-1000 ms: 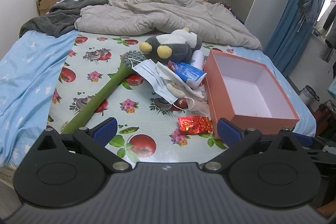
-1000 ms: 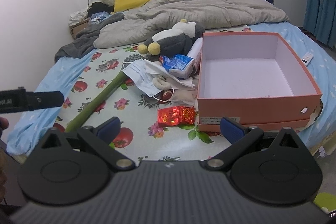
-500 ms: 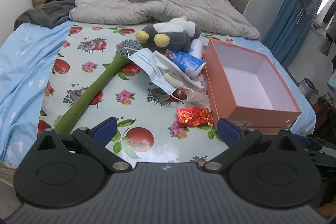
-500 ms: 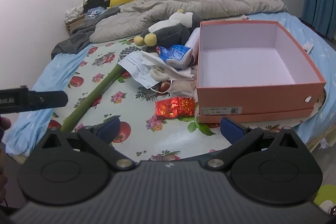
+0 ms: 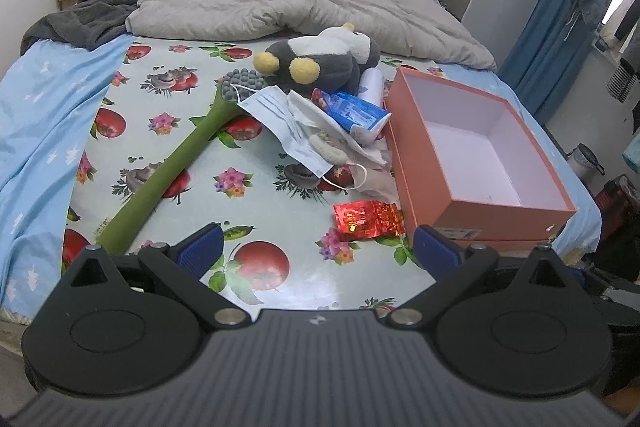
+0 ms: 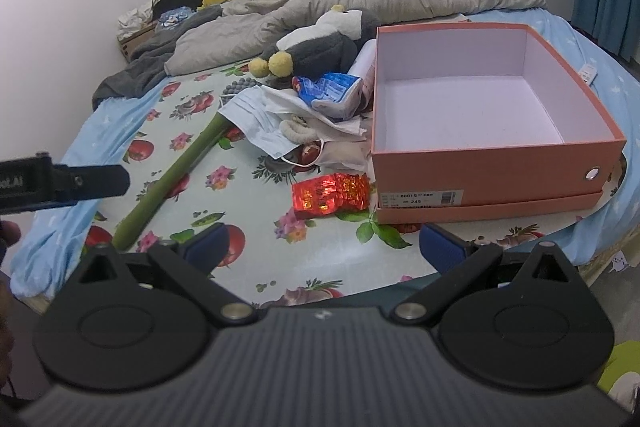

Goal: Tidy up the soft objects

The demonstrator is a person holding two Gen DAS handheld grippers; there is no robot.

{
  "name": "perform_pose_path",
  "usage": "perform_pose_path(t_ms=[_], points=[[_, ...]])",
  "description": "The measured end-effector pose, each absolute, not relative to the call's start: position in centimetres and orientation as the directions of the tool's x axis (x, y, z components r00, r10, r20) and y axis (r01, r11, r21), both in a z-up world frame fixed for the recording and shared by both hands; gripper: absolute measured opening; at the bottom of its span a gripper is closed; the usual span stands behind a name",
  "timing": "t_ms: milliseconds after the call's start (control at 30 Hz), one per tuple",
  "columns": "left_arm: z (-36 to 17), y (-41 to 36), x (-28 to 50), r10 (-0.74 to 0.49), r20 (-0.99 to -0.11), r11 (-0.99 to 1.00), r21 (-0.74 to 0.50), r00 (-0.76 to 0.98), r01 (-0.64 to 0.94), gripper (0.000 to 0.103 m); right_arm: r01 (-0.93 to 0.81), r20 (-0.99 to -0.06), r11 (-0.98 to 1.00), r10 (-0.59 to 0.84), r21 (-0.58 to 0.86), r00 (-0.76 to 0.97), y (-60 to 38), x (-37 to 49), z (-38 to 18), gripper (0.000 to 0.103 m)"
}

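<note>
- Left gripper [image 5: 316,251] and right gripper [image 6: 323,247]: fingers spread wide, holding nothing, at the bed's foot edge.
- Plush toy [image 5: 320,61], face mask [image 5: 280,119], red foil packet [image 5: 366,219]: mid-bed, beside the open orange box [image 5: 416,147].

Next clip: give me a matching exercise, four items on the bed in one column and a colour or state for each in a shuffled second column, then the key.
Items:
1. box
2. plush toy
3. foil packet
4. long stick

Descriptions:
A. green, lying flat on the fruit-print cloth
B. shiny red, just in front of the pile
C. salmon outside, open and empty
D. grey and white with yellow balls, at the back of the pile

Pairs: 1-C, 2-D, 3-B, 4-A
</note>
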State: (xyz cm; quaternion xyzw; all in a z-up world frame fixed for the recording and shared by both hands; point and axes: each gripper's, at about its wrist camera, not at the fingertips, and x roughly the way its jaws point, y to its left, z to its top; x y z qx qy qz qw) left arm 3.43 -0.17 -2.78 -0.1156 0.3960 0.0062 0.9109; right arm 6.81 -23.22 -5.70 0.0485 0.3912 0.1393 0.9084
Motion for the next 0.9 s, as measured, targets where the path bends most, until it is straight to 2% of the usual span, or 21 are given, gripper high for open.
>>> perform_pose_path(t_ms=[900], points=[[-7.8, 0.7, 10.4, -0.086, -0.777, 0.976, -0.19, 0.624, -0.102, 0.102, -0.251, -0.699, 0.951, 0.302, 0.179, 0.648, -21.3, 8.7, -9.6, 0.103]])
